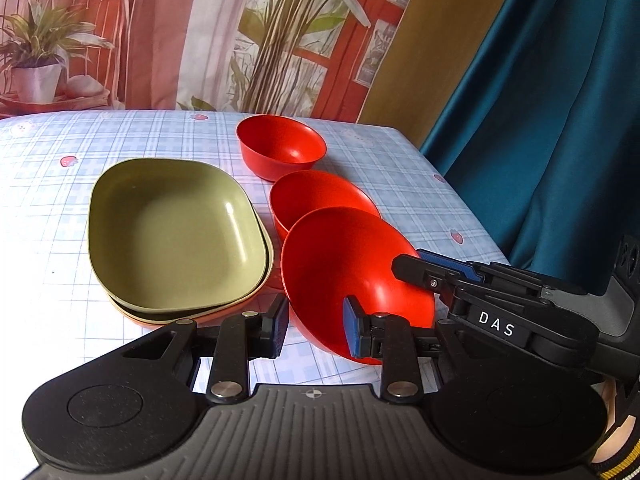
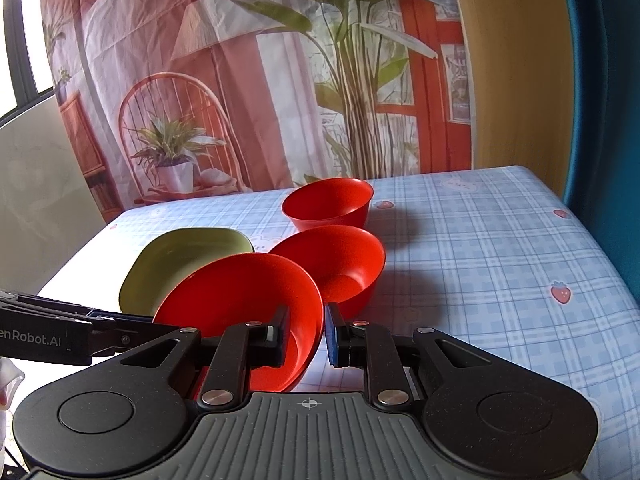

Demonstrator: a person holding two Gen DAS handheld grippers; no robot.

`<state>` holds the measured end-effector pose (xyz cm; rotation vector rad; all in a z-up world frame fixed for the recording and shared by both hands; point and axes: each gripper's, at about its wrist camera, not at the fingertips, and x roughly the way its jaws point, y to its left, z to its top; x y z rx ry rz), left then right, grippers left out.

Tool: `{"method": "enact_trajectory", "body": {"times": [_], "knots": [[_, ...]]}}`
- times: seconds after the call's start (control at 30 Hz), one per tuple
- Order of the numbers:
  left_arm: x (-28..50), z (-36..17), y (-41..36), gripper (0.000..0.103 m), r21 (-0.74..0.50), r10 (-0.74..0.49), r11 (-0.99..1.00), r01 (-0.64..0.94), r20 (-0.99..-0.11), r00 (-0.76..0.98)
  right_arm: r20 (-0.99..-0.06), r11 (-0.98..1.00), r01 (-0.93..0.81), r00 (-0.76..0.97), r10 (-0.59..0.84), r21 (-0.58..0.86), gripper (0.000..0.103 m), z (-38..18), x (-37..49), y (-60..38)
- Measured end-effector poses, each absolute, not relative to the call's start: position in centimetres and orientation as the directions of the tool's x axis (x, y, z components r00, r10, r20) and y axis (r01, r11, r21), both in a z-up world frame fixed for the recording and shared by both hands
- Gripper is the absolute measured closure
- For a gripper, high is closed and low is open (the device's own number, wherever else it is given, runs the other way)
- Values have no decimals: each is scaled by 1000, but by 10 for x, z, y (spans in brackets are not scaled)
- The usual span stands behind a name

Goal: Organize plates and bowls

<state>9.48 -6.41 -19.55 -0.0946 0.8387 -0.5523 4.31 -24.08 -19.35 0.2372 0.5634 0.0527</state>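
Three red bowls stand in a row on the checked tablecloth: a far bowl, a middle bowl and a near bowl, which is tilted. My left gripper is open, its fingers astride the near bowl's left rim. My right gripper has its fingers on either side of the near bowl's right rim, with a small gap; it also shows in the left wrist view. A stack of olive green plates lies to the left.
The table's right edge drops off next to a blue curtain. A printed backdrop hangs behind the table's far edge.
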Motion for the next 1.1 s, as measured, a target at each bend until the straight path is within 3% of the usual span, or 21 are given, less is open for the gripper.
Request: {"method": "enact_trajectory", "body": {"times": [0.57, 1.1], "knots": [[140, -177, -89, 72, -271, -514, 845, 461, -651, 558, -480, 982, 23, 874, 72, 189, 85, -166, 91, -267], [188, -203, -113, 72, -195, -445, 861, 470, -738, 508, -535, 985, 15, 841, 80, 171, 85, -191, 142, -285]]}}
